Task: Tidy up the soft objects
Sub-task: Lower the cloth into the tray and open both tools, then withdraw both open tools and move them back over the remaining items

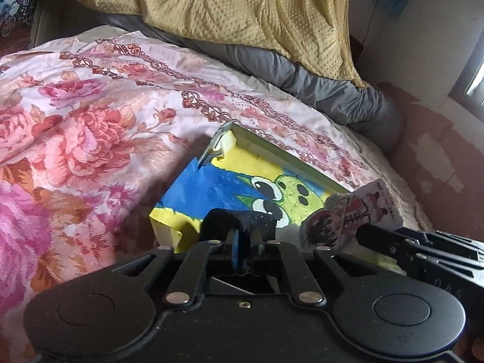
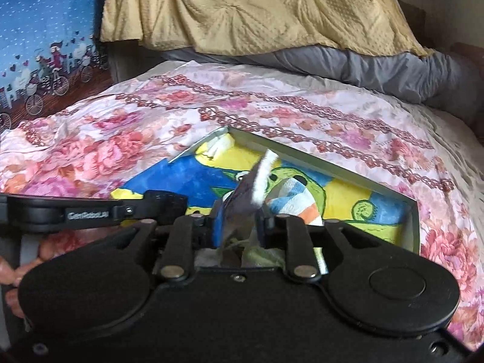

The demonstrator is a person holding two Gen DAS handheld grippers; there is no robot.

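An open box (image 1: pixel 290 157) with a blue, yellow and green cartoon-painted inside lies on the floral bedspread; it also shows in the right wrist view (image 2: pixel 332 166). My left gripper (image 1: pixel 239 236) is shut with nothing between its jaws, low over the box's near left corner. My right gripper (image 2: pixel 239 217) is shut on a flat soft cartoon-figure toy (image 2: pixel 242 202), held over the box; the same toy (image 1: pixel 351 211) shows at right in the left wrist view. A striped white, blue and orange cloth (image 2: pixel 298 202) lies in the box just right of it.
The floral bedspread (image 1: pixel 90 121) covers the bed. A yellow quilt (image 1: pixel 242 15) and a grey blanket (image 1: pixel 332 90) are piled at the back. A blue bicycle-print fabric (image 2: pixel 39 45) stands at the far left. The left gripper's body (image 2: pixel 90 211) sits left of my right gripper.
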